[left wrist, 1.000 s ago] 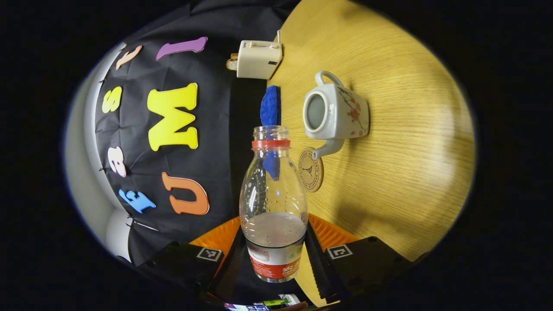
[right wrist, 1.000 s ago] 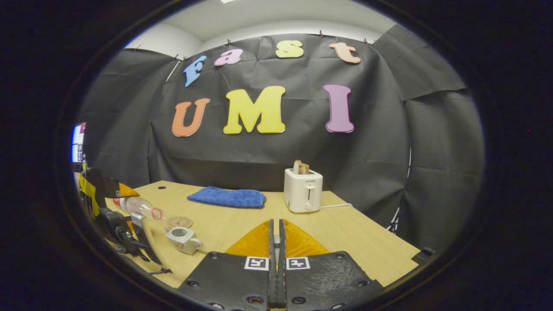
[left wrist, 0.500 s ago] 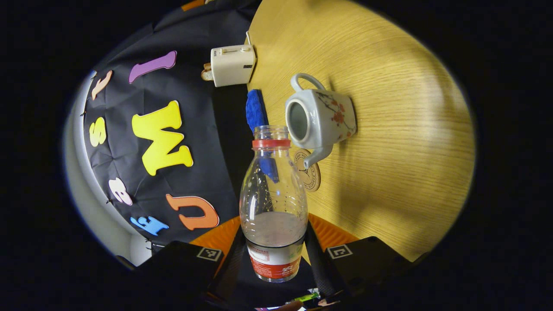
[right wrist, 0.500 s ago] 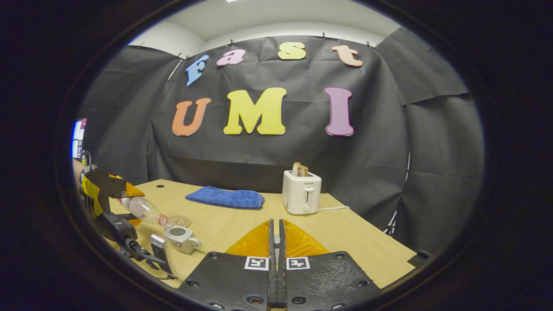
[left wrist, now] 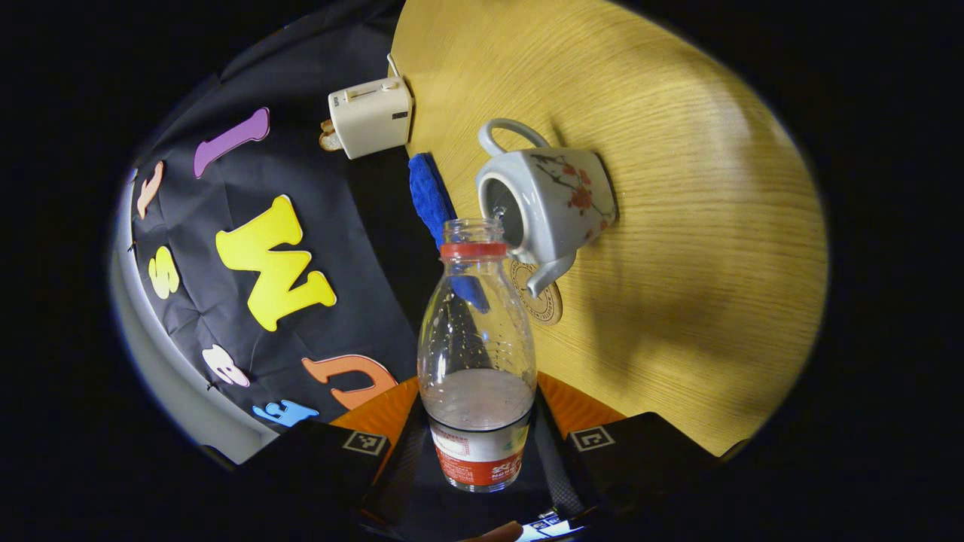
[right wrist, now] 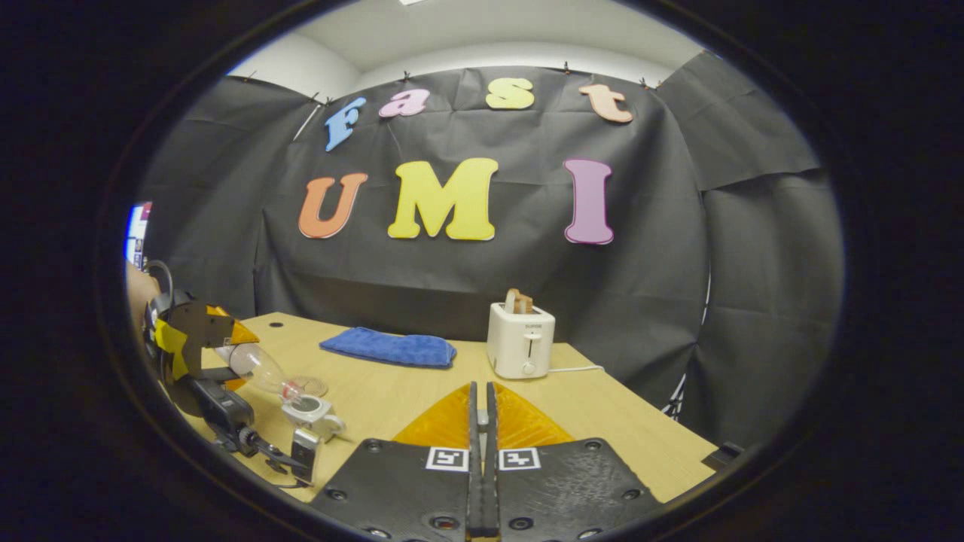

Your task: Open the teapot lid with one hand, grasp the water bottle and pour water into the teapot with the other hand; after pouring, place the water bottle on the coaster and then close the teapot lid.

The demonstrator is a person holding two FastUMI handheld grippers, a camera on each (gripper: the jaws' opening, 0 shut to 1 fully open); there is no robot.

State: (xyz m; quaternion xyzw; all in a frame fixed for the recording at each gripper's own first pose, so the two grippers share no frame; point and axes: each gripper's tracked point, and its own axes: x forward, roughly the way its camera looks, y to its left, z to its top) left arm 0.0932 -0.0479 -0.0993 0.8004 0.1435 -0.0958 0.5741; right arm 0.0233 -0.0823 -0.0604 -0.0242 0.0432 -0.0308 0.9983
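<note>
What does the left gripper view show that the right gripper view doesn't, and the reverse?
Left gripper view: a close look at the water bottle clamped in the left gripper, some water left near its base, its open mouth beside the lidless teapot; the teapot's flower pattern; its spout overlapping the coaster.
Right gripper view: the right gripper, fingers closed together, nothing visible between them; the water bottle from the side, tilted mouth-down toward the teapot.
Both: water bottle, teapot, coaster, blue cloth, toaster, wooden table.
</note>
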